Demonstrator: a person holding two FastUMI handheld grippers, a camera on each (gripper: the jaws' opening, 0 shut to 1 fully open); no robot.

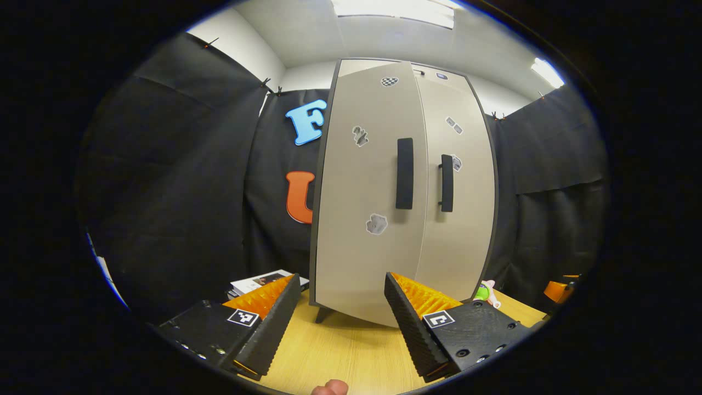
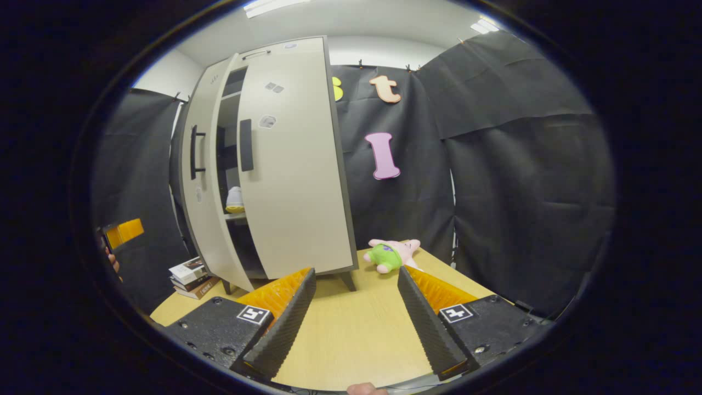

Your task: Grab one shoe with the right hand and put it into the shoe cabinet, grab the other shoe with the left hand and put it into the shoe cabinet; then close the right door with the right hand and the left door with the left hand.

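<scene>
Shoe cabinet (image 2: 274, 164) standing on the counter (image 2: 351, 329), both doors ajar; one shoe (image 2: 235, 199) rests on an inner shelf seen through the gap. Left tongs (image 1: 343, 323) and right tongs (image 2: 356, 323) hover spread wide above the counter, gripping nothing, near the cabinet front; plush toy (image 2: 390, 255) lies beside the cabinet

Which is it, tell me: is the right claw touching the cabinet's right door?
Apart. The right gripper view shows bare tabletop between the open right claw and the right door.
</scene>
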